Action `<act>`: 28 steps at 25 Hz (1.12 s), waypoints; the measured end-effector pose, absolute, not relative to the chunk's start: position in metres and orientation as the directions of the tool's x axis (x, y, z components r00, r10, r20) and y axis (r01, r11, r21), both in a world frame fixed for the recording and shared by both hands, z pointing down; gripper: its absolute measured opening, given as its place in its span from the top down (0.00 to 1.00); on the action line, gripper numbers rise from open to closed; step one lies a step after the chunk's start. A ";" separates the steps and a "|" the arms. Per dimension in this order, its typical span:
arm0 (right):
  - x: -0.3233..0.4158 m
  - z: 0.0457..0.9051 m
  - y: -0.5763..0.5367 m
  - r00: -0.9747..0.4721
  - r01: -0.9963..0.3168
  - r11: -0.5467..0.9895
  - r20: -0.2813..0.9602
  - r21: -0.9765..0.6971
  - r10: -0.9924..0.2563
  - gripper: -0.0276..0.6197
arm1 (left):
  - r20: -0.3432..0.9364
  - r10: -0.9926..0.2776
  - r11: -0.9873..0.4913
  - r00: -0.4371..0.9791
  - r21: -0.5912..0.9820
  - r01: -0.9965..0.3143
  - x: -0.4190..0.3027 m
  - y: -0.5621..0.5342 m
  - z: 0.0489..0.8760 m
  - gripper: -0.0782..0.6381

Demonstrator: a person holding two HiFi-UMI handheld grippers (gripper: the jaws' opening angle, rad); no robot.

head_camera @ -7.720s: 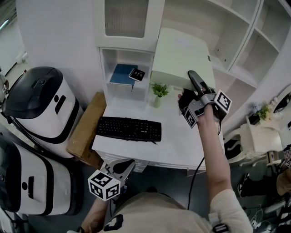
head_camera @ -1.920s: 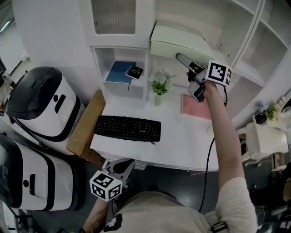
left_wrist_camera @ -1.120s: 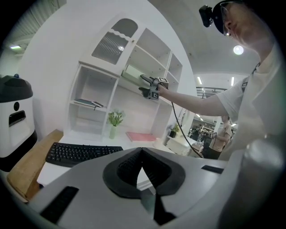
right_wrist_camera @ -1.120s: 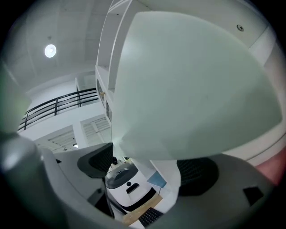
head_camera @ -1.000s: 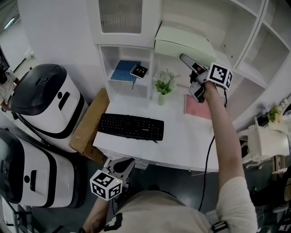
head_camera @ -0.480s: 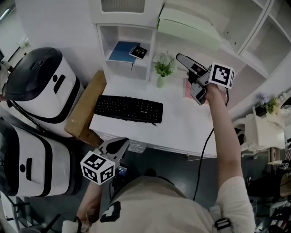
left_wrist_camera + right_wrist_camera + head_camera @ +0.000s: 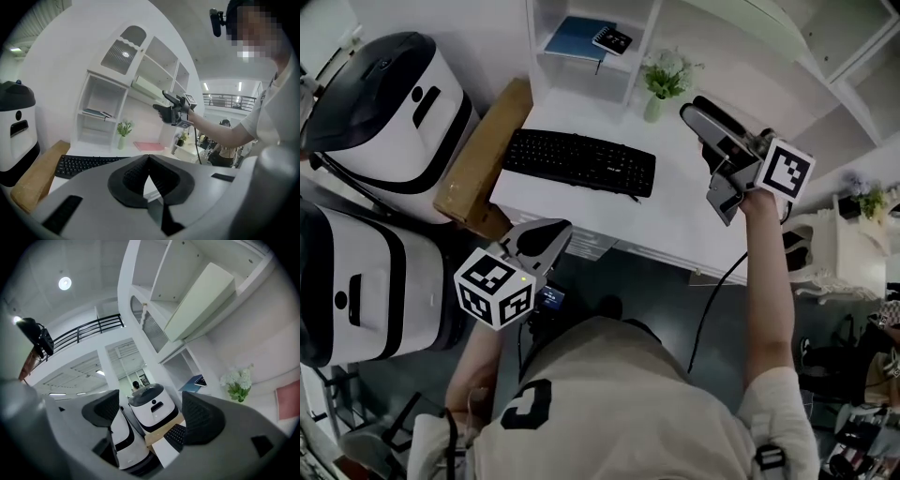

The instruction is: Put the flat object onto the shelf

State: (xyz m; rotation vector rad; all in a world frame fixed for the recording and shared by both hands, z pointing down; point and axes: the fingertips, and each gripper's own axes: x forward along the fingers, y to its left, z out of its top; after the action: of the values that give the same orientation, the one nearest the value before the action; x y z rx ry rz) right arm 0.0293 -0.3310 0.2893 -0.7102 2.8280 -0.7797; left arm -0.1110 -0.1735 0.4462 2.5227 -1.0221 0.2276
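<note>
The flat pale green board (image 7: 199, 301) lies on the shelf above the desk, also seen as a thin pale green board (image 7: 149, 87) in the left gripper view. My right gripper (image 7: 711, 122) hangs open and empty over the desk's right part, away from the shelf; its fingers (image 7: 200, 418) frame only the room. A pink flat sheet (image 7: 149, 146) lies on the desk, its edge a pink sheet (image 7: 287, 401) in the right gripper view. My left gripper (image 7: 542, 240) is shut and empty, held low in front of the desk (image 7: 675, 220).
A black keyboard (image 7: 579, 159) lies mid-desk, a small potted plant (image 7: 666, 75) behind it. A blue notebook (image 7: 579, 37) sits in the lower left cubby. Two white-and-black machines (image 7: 384, 103) and a cardboard box (image 7: 483, 150) stand left of the desk.
The right gripper has drawn back from the shelf toward the desk's front, open and empty. The head view has swung down, so the shelves have slid out at the top.
</note>
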 end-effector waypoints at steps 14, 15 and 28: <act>0.005 0.340 -0.224 -0.831 -0.476 0.713 -0.002 -0.515 -0.556 0.92 | 0.268 -0.547 -0.713 0.793 0.347 -0.609 -0.110 -0.158 0.448 0.87; 0.006 0.344 -0.215 -0.815 -0.486 0.697 -0.015 -0.527 -0.579 0.92 | 0.269 -0.530 -0.724 0.804 0.351 -0.594 -0.108 -0.156 0.450 0.87; 0.048 0.363 -0.098 -0.648 -0.573 0.527 -0.047 -0.628 -0.760 0.92 | 0.237 -0.244 -0.856 0.940 0.404 -0.324 -0.039 -0.107 0.453 0.87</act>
State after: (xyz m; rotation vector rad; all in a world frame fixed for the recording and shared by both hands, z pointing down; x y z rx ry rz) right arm 0.0476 -0.0981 0.3626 -1.1086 2.4544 -0.8375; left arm -0.0391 -0.1067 0.4526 2.6468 -0.4082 0.2462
